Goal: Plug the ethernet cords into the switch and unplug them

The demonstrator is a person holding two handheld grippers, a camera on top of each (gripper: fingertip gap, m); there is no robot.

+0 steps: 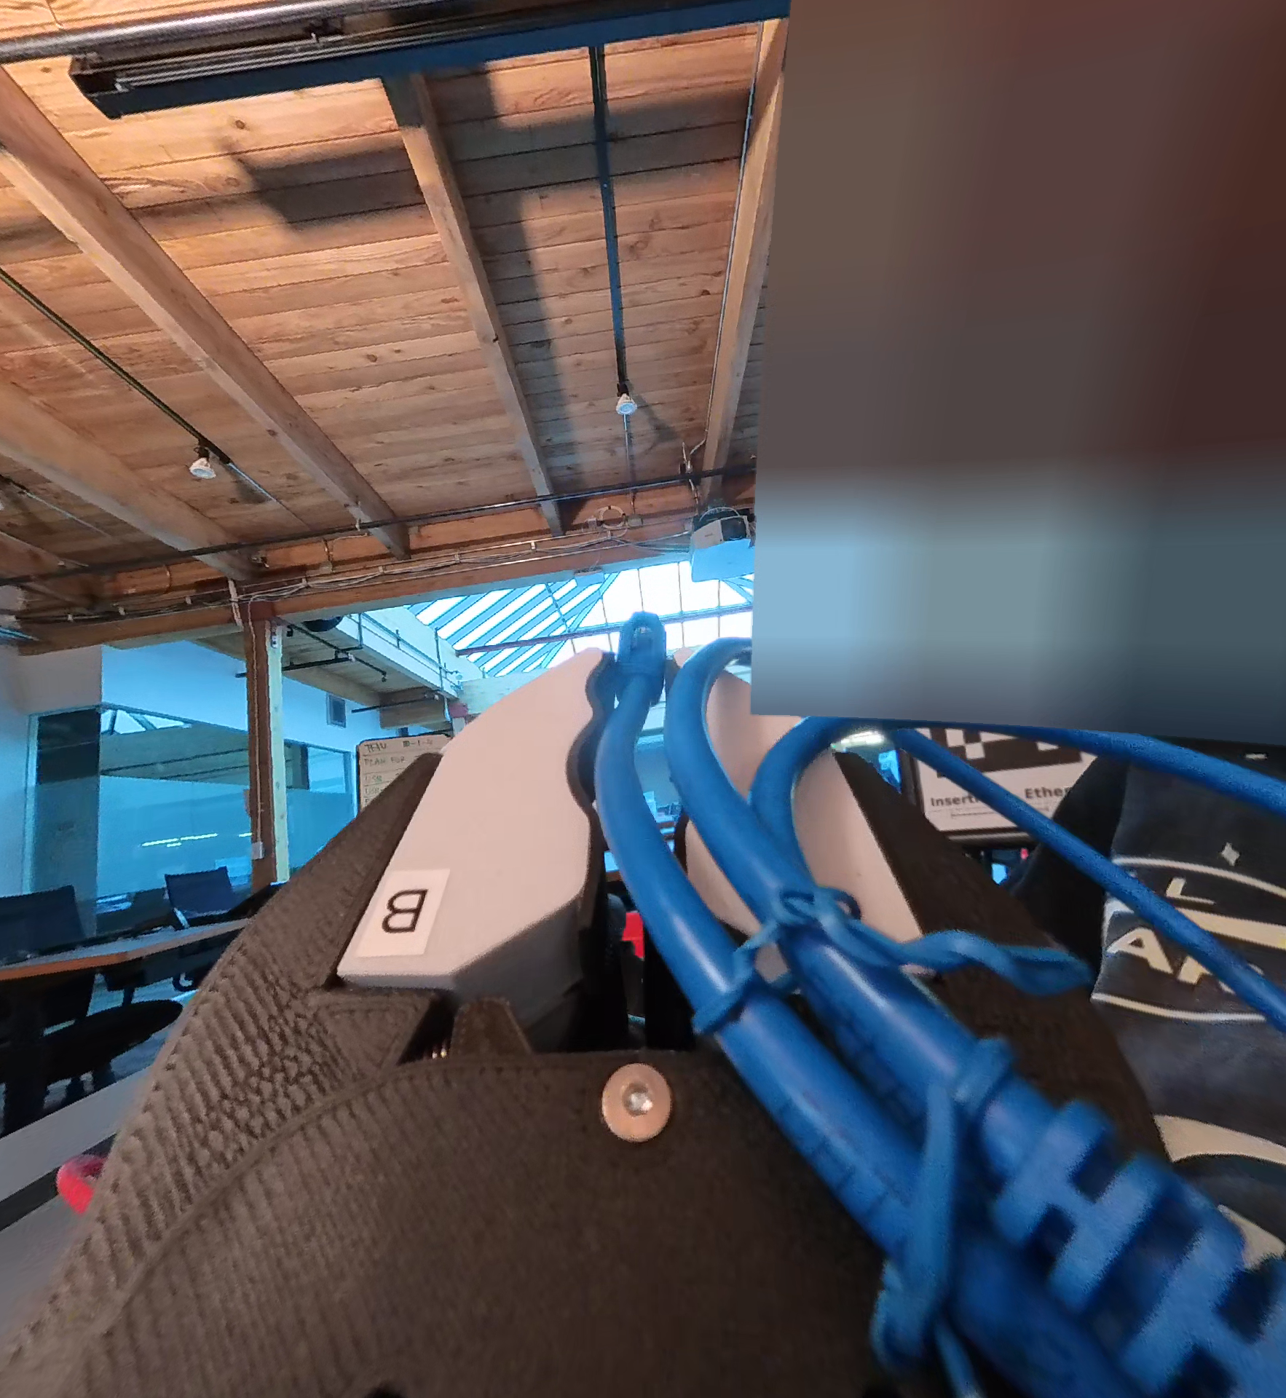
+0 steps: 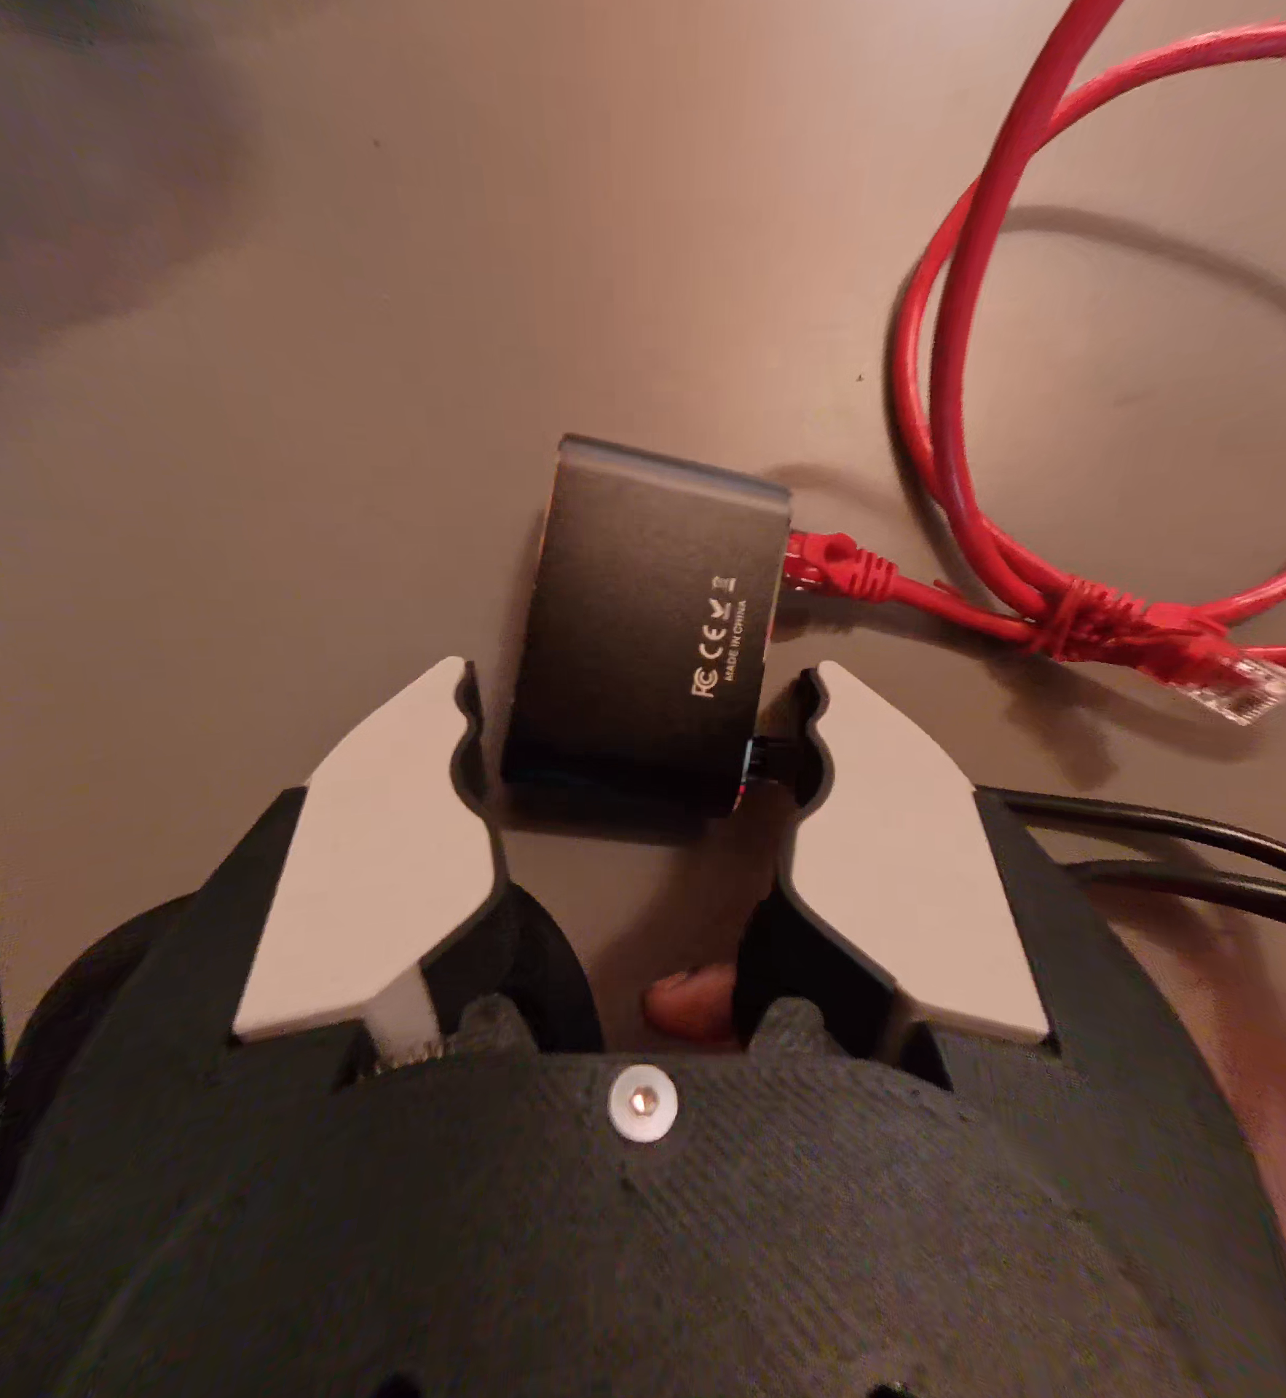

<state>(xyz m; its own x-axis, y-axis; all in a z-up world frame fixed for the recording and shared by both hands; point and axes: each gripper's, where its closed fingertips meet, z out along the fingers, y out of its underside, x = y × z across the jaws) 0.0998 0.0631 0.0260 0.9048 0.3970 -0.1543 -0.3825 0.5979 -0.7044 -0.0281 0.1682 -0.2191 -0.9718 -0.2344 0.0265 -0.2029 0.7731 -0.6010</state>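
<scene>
Overhead, left claw (image 1: 644,658) pinching blue cord (image 1: 629,756); right claw (image 2: 640,681) spread astride black switch (image 2: 647,635), bare table (image 2: 322,340) beyond

The left claw (image 1: 644,658) points up toward the ceiling. Its two pale fingers (image 1: 504,817) are squeezed close together at the tips, toward 12 o'clock, and pinch a blue cord (image 1: 625,756) between them. The right claw (image 2: 644,726) points down at the bench (image 2: 322,378). Its fingers (image 2: 398,794) are spread wide apart, one at 10 o'clock and one at 2 o'clock. A fingertip (image 2: 689,1010) of the person peeks out between them, low down near the claw's black body.
</scene>
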